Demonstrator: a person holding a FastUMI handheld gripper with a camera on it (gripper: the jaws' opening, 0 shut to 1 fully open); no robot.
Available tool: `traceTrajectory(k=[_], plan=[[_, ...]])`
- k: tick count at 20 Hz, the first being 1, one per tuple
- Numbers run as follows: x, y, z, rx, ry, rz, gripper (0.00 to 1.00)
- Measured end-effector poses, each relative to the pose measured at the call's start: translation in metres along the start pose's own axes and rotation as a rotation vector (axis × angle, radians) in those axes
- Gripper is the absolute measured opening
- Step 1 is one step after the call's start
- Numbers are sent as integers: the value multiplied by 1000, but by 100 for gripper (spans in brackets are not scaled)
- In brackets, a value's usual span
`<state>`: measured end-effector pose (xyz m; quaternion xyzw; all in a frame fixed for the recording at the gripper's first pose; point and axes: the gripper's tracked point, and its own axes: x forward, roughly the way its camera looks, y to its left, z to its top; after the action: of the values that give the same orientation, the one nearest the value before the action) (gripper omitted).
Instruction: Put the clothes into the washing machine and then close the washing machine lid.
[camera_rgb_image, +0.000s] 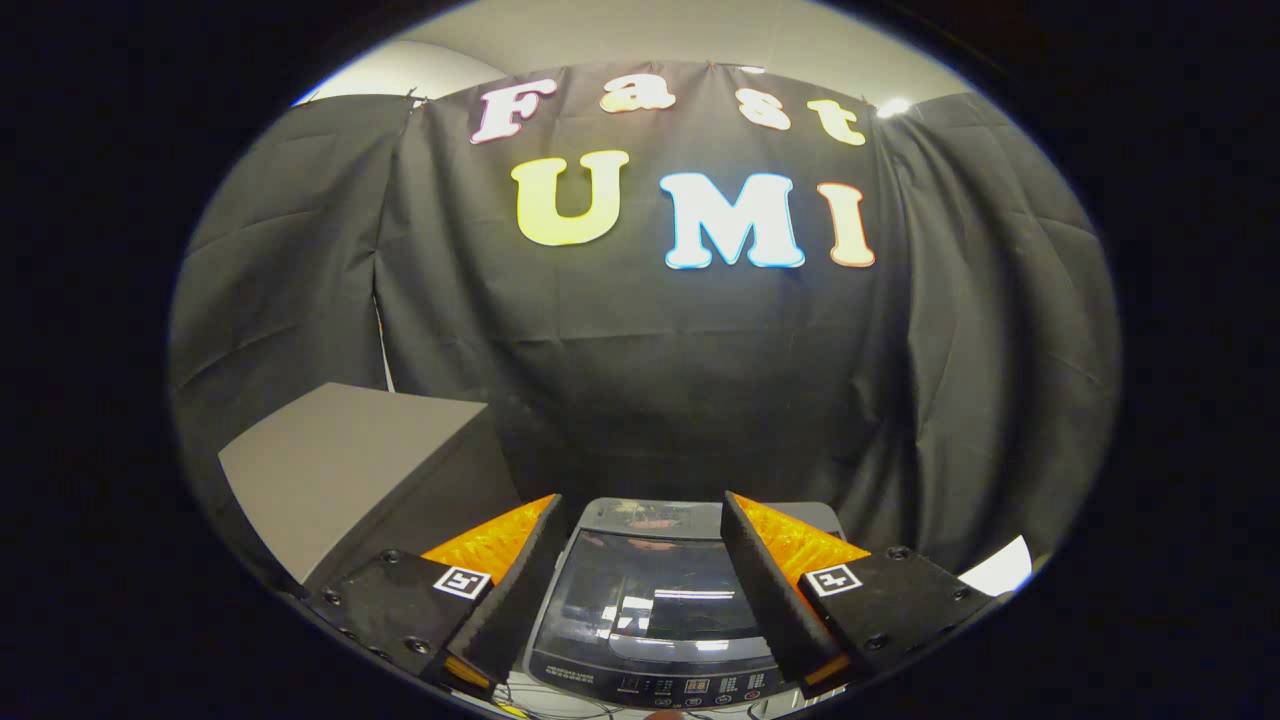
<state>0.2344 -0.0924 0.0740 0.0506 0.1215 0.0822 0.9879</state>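
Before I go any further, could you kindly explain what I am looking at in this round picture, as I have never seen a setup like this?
The picture comes from a wide-angle camera mounted on a handheld tool that a person carries; it looks forward along the tool's two fingers, the dark wedges low in the view. The fingers stand open and hold nothing. Between and just beyond them sits a small top-loading washing machine, seen from above: its glossy lid looks closed, with a control panel along the near edge. To the left stands a grey box. Behind everything hangs the black cloth wall of the booth. I cannot make out any clothes here.
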Motion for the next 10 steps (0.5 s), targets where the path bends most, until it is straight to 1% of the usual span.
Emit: traceTrajectory(k=[3,6,10], plan=[[-30,11,-4,-13,-42,17,98],[-49,24,-11,-30,-89,31,98],[-74,47,-39,-66,-139,63,98]])
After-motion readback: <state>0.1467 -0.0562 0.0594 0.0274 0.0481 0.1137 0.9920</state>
